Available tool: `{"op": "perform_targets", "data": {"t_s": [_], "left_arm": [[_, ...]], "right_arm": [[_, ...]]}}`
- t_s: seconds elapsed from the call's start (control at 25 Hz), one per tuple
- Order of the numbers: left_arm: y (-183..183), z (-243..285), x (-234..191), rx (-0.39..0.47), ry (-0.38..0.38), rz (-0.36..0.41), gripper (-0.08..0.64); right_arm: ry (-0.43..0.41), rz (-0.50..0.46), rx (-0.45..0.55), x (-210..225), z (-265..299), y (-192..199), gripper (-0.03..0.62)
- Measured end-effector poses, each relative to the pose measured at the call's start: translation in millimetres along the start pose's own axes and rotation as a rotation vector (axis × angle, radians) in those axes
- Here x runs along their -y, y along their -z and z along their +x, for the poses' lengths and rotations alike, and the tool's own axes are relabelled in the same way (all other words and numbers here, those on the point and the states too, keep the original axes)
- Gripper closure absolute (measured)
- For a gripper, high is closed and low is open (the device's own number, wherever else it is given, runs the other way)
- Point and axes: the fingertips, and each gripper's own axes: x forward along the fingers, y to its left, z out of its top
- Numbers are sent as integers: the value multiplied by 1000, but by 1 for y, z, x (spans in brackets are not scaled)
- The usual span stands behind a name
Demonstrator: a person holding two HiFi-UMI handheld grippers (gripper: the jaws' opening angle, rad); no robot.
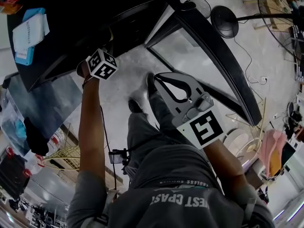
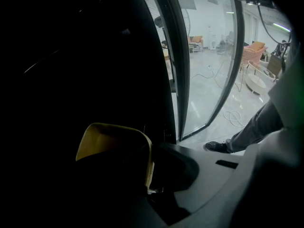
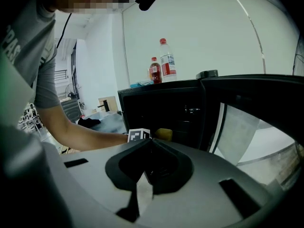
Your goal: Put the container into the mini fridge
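Note:
The black mini fridge (image 1: 71, 37) stands open, its glass door (image 1: 199, 56) swung out to the right. My left gripper (image 2: 148, 171) reaches into the dark fridge interior and is shut on a yellow container (image 2: 111, 144). In the head view only its marker cube (image 1: 101, 64) shows at the fridge mouth; the jaws are hidden inside. The right gripper view shows that cube (image 3: 137, 135) with the yellow container (image 3: 164, 134) just beyond it. My right gripper (image 1: 153, 80) hangs shut and empty in front of the door, with its jaw tips meeting (image 3: 151, 141).
Two bottles (image 3: 162, 63) and a blue-and-white packet (image 1: 29, 34) lie on the fridge top. A standing fan (image 1: 280, 13) and cables are on the floor at the right. The person's legs and shoes (image 1: 135, 103) stand before the fridge.

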Motion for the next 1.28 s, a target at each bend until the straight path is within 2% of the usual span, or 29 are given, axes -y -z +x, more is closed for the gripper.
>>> {"op": "perform_targets", "data": {"t_s": [0.52,0.68,0.84,1.04,1.28], "left_arm": [[-12,23,-36,-20,-90,-5,502],[-17,17,-37,-7,-136,17,493],[-27,3,-36,26,-169,36,441],[-46,-30,-28,84,-172,82,425],[-76,-94,3,180,-107,167,460]], "right_arm": [[-2,-2,-13,-1,8,-3,563],[5,5,1,0,8,-8,563],[9,5,3,-1,6,-11,563],[21,13,25,-4,4,-21,563],[35,17,53,-7,-7,-43,563]]}}
